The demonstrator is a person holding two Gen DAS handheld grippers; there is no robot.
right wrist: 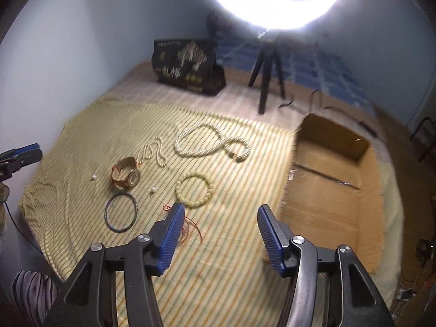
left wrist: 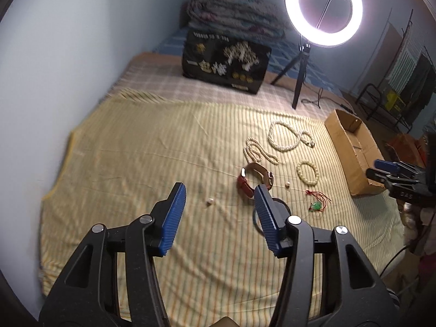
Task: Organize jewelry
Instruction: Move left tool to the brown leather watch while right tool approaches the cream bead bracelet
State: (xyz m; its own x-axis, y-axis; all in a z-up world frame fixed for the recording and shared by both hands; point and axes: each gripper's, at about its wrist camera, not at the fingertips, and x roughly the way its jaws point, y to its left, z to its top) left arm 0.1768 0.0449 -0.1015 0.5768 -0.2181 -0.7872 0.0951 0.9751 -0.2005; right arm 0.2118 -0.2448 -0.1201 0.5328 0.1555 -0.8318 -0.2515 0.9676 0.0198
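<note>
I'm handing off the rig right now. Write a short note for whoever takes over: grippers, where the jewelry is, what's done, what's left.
Left gripper: open, empty, above the striped cloth.
Right gripper: open, empty, near the bead bracelet.
On the cloth: thick pearl rope, thin pearl necklace, watch, blue bangle, red-cord pendant, two loose pearls.
Cardboard box to the right looks empty.
Done: nothing boxed yet.
Left: every piece, presumably into the box.

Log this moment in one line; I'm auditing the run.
left gripper: open, empty | right gripper: open, empty | jewelry: all on sheet | box: empty
</note>
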